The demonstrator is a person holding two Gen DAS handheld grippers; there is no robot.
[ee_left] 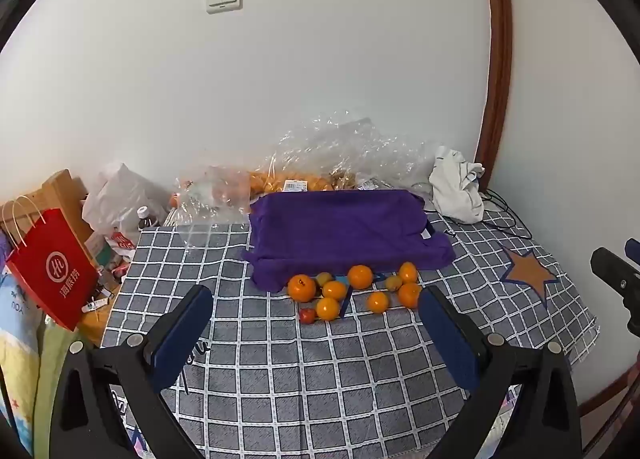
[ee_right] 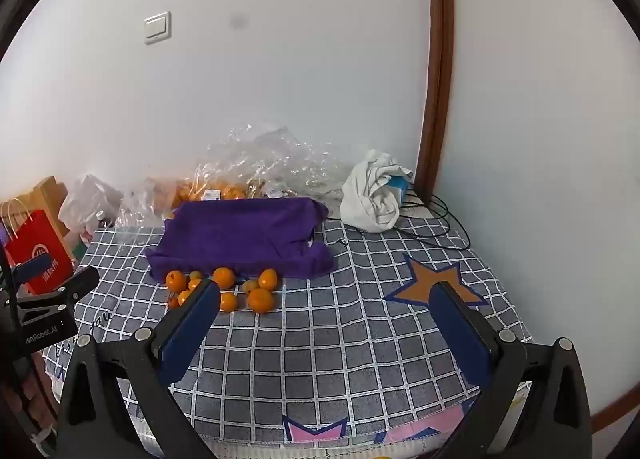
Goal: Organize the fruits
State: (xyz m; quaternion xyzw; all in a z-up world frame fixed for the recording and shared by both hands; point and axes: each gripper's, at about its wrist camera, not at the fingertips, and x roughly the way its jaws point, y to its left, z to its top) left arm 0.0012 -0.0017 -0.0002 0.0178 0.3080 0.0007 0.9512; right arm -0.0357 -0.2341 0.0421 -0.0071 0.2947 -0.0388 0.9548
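Checked cloth (ee_left: 280, 379) is bearing oranges (ee_left: 360, 276); I'm holding left gripper (ee_left: 316, 335) and right gripper (ee_right: 328, 331) spread wide, gripping nothing.

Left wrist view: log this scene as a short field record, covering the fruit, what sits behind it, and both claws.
surface: checked grey cloth
fruit: loose cluster of oranges with a small red fruit at its near left edge
behind fruit: purple cloth, draped over something hidden
further back: clear plastic bags with more orange fruit
right rear: crumpled white cloth
left edge: red paper bag
left claw: open, empty, short of the fruit
right claw: open, empty
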